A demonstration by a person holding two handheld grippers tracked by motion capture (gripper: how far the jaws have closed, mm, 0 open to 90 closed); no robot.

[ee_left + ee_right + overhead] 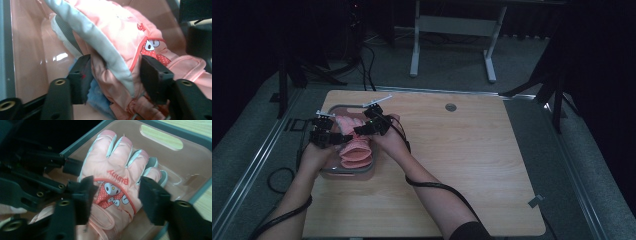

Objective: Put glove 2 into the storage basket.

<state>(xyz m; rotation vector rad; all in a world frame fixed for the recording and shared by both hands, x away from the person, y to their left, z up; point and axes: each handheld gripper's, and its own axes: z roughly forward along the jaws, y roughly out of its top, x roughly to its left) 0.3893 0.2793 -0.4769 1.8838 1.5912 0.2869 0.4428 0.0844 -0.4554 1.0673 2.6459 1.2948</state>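
Wooden table [472, 150], pink glove [112, 182] in tray [192, 152]

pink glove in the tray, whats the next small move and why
Probably lift both grippers straight up and clear. The pink glove already lies flat in the tray, and the left gripper and right gripper stand open astride it, so a sideways pull could drag it.

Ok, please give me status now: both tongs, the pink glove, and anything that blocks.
Left tongs open, astride padded pink glove edge. Right tongs open above it. Glove lying in translucent pink plastic tray. Nothing blocking.
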